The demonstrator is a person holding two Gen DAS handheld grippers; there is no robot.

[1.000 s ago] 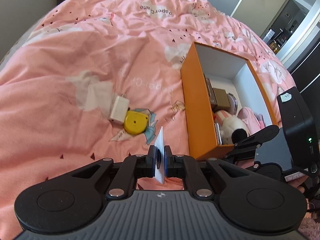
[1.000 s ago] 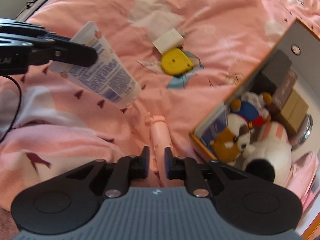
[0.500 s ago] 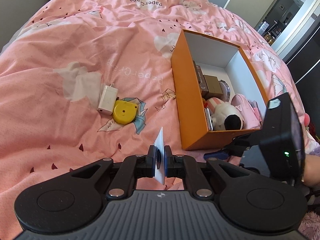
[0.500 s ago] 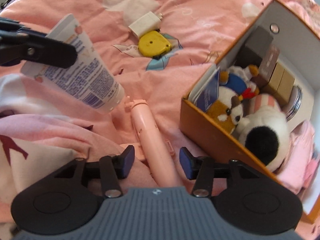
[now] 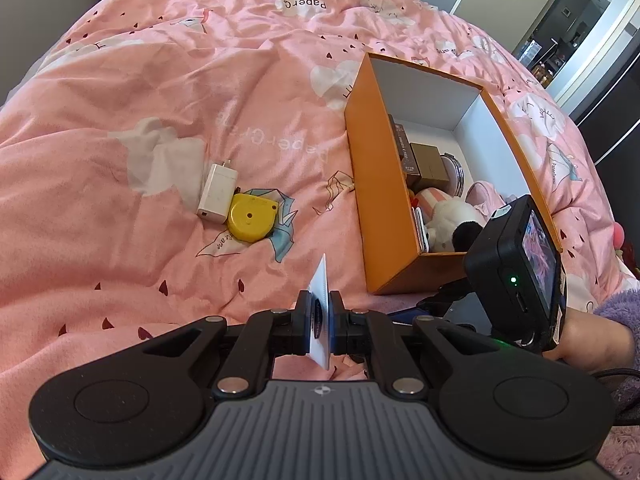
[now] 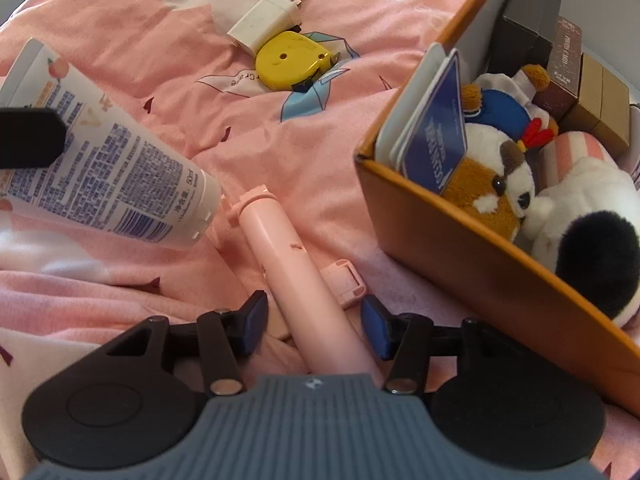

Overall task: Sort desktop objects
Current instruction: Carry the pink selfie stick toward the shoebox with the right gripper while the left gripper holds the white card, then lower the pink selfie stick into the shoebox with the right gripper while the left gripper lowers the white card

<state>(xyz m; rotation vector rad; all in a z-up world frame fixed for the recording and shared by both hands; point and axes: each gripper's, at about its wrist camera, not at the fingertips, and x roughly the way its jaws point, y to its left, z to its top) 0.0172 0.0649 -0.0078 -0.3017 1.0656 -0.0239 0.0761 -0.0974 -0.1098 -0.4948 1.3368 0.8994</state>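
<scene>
My left gripper is shut on the flat end of a white cream tube; the right wrist view shows the tube held above the bed, cap pointing right. My right gripper is open, its fingers on either side of a pink selfie stick lying on the pink duvet. An orange box stands on the bed to the right, also in the right wrist view, holding plush toys, a blue booklet and small boxes.
A white charger and a yellow tape measure lie side by side on the duvet left of the box; both show in the right wrist view, the charger and the tape measure. A door stands at the far right.
My right gripper has opened from nearly shut and the selfie stick now lies between its open fingers. My left gripper still holds the tube and has shifted slightly.
</scene>
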